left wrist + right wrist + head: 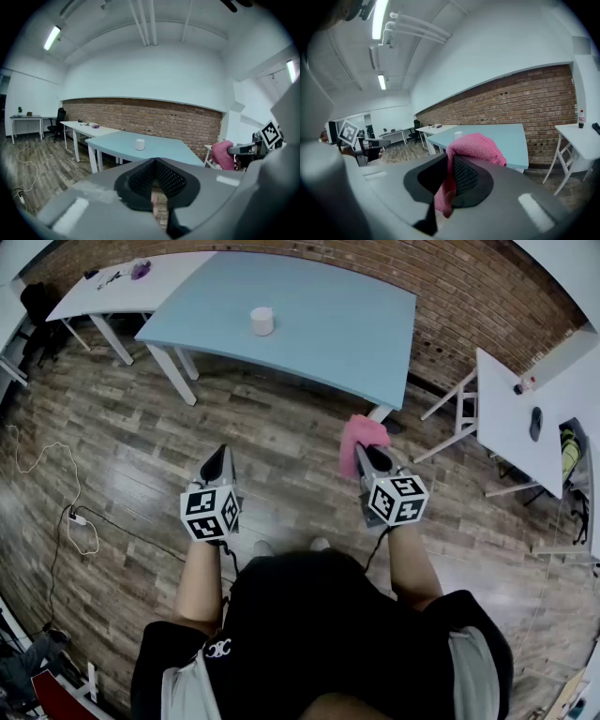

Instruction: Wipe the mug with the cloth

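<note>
Right tool (367, 457) clamped on the pink cloth (361, 435) and left tool (221, 457) shut on nothing, stood well back from the light-blue table (337, 324) where the white mug (262, 321) sat untouched, so judged only the cloth pickup done, with approach and wiping all left.

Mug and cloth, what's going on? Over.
Right gripper shut on pink fuzzy cloth. Left gripper shut, empty. Small white mug untouched on light-blue table ahead. Nothing blocking.

person standing well back from light blue table (328, 334).
right gripper (367, 455) pinches a pink cloth (359, 435); left gripper (220, 455) closed, nothing held; white mug (262, 321) upright on the table, well apart from both.
</note>
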A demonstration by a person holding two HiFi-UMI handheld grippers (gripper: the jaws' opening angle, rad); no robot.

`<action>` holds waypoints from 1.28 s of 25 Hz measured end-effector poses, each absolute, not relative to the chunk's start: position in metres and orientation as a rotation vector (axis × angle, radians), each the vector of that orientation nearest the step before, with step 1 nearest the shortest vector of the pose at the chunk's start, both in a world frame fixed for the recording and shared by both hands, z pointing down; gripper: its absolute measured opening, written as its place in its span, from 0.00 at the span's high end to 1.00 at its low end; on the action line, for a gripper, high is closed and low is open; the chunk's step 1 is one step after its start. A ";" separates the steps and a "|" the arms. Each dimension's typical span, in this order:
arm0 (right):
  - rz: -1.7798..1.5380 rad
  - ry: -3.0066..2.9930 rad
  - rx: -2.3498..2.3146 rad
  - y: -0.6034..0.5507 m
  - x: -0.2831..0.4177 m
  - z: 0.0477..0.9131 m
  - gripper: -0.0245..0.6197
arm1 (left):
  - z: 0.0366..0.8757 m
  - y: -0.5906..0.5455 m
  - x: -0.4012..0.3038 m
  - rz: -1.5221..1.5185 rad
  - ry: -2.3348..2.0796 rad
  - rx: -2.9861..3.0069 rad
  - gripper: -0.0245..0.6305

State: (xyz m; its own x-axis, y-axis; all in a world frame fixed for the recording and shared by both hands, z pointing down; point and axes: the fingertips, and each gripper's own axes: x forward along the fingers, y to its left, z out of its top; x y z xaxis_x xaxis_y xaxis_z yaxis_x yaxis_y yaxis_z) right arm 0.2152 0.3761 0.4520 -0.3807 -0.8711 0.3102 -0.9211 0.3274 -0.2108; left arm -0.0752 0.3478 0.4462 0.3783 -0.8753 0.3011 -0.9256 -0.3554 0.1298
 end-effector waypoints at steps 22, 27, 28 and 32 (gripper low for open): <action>0.527 -2.418 1.660 0.385 0.203 0.453 0.91 | 0.460 0.367 -0.091 0.277 -1.563 2.298 0.95; 0.531 -2.406 1.702 0.383 0.195 0.453 0.91 | 0.471 0.370 -0.104 0.291 -1.549 2.288 0.95; 0.530 -2.402 1.704 0.383 0.193 0.454 0.91 | 0.472 0.369 -0.105 0.292 -1.546 2.289 0.95; 0.541 -2.387 1.716 0.384 0.188 0.457 0.91 | 0.473 0.364 -0.111 0.290 -1.534 2.298 0.95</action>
